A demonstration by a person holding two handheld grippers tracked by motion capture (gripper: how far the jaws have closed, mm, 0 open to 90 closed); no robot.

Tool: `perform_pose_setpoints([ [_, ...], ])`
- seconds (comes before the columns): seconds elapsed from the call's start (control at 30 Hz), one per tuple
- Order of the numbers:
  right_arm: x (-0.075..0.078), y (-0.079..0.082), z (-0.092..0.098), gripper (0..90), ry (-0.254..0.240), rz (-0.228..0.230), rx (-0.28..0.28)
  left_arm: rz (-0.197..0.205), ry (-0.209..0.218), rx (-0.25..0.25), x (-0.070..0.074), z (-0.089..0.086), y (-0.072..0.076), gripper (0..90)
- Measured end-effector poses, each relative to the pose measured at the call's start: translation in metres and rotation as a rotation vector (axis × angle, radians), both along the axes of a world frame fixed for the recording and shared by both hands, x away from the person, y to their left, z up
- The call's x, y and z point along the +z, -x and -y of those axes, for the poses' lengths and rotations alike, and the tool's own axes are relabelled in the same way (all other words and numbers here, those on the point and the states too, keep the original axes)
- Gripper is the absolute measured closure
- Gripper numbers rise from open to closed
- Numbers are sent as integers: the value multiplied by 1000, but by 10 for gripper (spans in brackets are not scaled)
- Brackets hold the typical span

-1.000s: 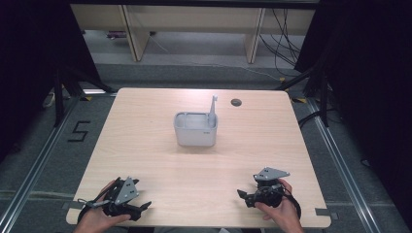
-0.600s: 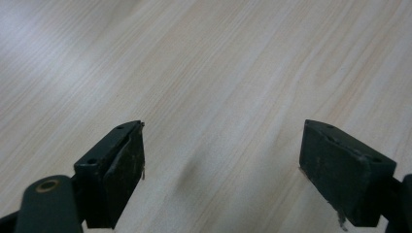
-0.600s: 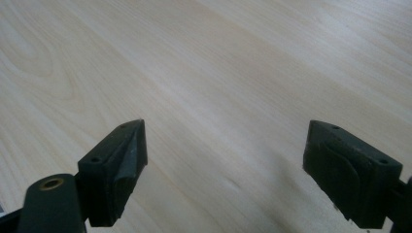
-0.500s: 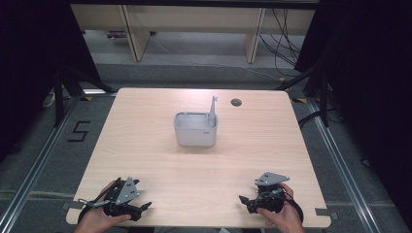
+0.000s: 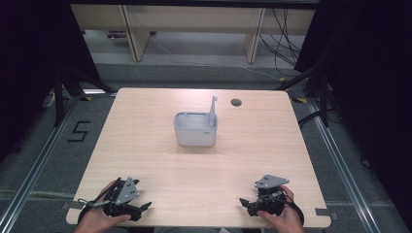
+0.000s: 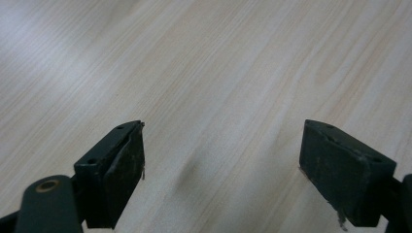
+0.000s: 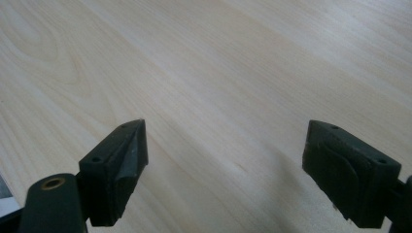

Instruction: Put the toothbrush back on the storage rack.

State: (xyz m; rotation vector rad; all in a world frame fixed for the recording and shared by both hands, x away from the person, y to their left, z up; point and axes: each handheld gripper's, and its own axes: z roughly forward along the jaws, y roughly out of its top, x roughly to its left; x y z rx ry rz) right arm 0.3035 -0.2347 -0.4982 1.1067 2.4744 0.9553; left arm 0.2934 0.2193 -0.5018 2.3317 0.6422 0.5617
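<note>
Grey container (image 5: 196,130) is sitting upright on the wooden surface (image 5: 145,121), roughly at its centre; taking this container as the landmark for all positions below. A thin grey upright piece (image 5: 214,108) is rising from the container's far right corner, standing above the rim. A small dark round hole (image 5: 236,102) is lying in the surface just beyond and to the right of the container. Left tongs (image 5: 145,206) are resting well apart from the container, near the surface edge on the near left side, a hand (image 5: 97,221) gripping them from below; the grey three-cornered plate is showing on top. Right tongs (image 5: 243,202) are sitting well apart from the container on the near right side, likewise held by a hand (image 5: 279,218). Both tongs are pointing inward toward one another across the near edge. In the left gripper view the left tongs (image 6: 221,165) are standing spread wide, released, bare wood grain between the jaws. In the right gripper view the right tongs (image 7: 223,165) are standing equally spread, released, nothing between them. Neither tool is touching the container.
</note>
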Motion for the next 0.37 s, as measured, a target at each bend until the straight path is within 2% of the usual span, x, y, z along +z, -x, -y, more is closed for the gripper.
perform_pose_setpoints([
  [0.1,0,0,1,173,-1,5,-1,0,2,0,0,0,0,163],
  [0.17,0,0,1,172,-3,-7,-7,1,0,1,0,0,0,163],
  [0.2,0,1,1,172,-5,-27,-16,1,-1,0,0,0,0,163],
  [0.3,-1,1,0,172,-3,-26,-14,-1,2,0,0,0,0,163],
  [0.37,0,1,0,171,-6,-27,-15,3,-15,-3,1,-1,-1,163],
])
